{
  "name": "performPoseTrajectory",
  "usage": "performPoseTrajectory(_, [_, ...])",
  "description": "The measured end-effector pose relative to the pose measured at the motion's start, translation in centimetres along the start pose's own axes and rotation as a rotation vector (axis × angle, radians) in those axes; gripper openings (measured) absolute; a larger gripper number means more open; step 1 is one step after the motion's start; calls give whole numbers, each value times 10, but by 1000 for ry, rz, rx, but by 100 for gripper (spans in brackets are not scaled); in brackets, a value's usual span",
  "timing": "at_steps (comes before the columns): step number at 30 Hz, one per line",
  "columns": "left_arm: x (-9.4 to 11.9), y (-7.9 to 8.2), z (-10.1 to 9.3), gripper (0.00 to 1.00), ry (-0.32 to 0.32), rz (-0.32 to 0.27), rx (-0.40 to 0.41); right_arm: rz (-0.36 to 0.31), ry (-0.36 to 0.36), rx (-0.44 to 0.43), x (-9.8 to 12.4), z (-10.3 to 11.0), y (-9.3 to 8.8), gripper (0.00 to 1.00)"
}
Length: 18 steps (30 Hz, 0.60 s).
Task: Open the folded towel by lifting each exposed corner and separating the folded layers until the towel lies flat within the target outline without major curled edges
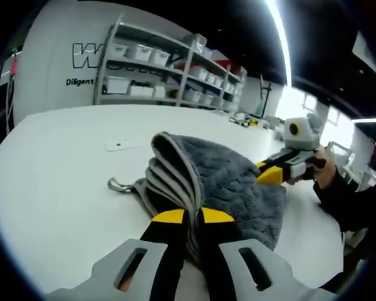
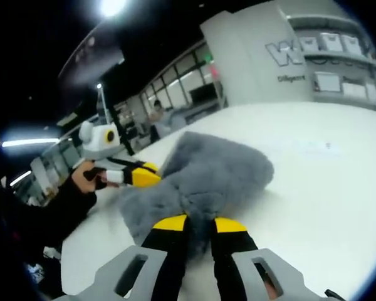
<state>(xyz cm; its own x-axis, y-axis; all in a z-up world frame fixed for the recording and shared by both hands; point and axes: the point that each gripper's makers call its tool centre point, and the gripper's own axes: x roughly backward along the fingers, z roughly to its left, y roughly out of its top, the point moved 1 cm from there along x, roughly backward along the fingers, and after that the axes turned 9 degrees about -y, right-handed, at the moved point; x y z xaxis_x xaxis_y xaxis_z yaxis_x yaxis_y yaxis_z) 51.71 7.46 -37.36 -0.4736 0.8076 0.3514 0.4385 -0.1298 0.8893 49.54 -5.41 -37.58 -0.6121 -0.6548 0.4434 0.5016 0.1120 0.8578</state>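
A grey fluffy towel (image 1: 235, 179) lies bunched on the white table (image 1: 56, 182), its folded layers standing up as ridges near my left gripper (image 1: 193, 217). That gripper is shut on the towel's near edge, with the folds pinched between its yellow tips. Across the cloth, my right gripper (image 1: 268, 174) grips the opposite edge, with a hand (image 1: 324, 168) behind it. In the right gripper view the towel (image 2: 222, 169) is a rumpled mound; my right gripper (image 2: 199, 224) is shut on its near edge. The left gripper (image 2: 147, 176) bites the far side.
A small hanging loop (image 1: 116, 185) sticks out of the towel's left side. A flat white card (image 1: 122, 145) lies on the table beyond it. Shelving with white bins (image 1: 169, 69) stands along the far wall. Small items (image 1: 244, 119) sit at the far table edge.
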Motion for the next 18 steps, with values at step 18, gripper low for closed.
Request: performPoseTrajectory(18, [12, -12, -19, 6, -21, 36, -71, -1, 19, 21, 9, 14, -10, 11])
